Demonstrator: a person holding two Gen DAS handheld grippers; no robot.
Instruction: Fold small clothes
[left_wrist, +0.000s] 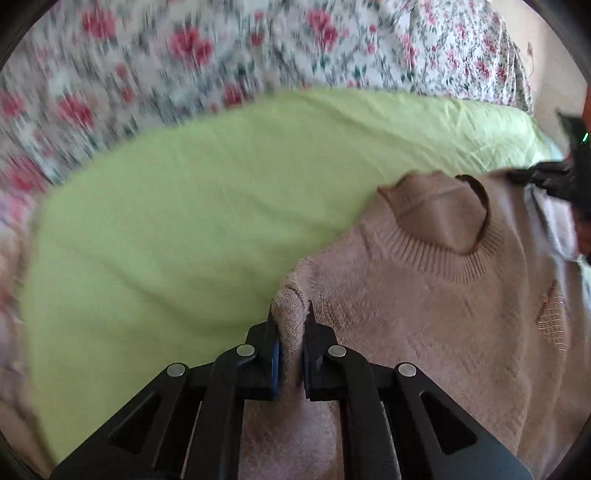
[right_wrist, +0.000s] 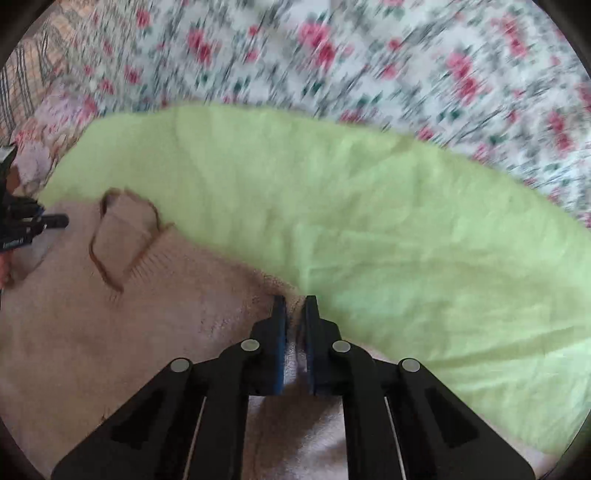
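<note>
A light green cloth (left_wrist: 192, 206) lay spread as the working surface. Beyond its far edge stretched a white bedsheet (left_wrist: 207, 48) printed with red roses, blurred in both views. Left of the green cloth (right_wrist: 369, 221), a checked fabric (right_wrist: 26, 74) showed. Daylight was soft and even.

Soft, even daylight; the red-and-white floral bedsheet (left_wrist: 184, 44) beyond the light green cotton cloth (left_wrist: 166, 221) is motion-blurred, fisheye edges curving darkly.

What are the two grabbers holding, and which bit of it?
Both hold the pink knit sweater. The left gripper and the right gripper each pinch a shoulder corner, one on either side of the ribbed collar.
</note>
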